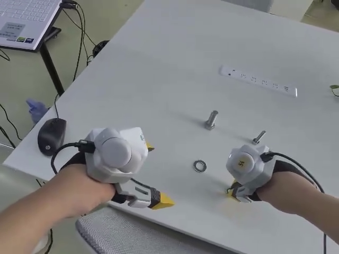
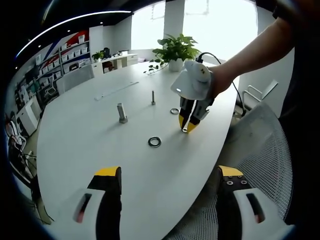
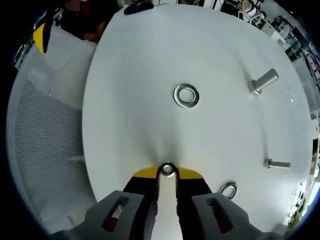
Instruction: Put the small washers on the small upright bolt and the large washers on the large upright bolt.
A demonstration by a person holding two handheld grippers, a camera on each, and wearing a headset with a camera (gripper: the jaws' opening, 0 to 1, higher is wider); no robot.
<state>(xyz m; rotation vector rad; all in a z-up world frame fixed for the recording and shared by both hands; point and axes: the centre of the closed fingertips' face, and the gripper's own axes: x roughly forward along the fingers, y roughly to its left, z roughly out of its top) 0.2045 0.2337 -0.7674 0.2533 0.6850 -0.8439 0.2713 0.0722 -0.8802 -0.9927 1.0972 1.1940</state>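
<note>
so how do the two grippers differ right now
The left gripper is open, with nothing between its jaws; the right gripper is shut on a small washer. The left gripper points roughly level across the table; the right gripper tilts down, tips near its surface. Both have yellow tips and sit by the table's near edge.

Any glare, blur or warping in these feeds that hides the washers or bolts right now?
Head view: soft, even light, faint shadows, large bolt and loose washer sharp. Left gripper view: windows blown out, fisheye bends the table edge. Right gripper view: strong fisheye makes the large bolt look tipped; held washer clear.
</note>
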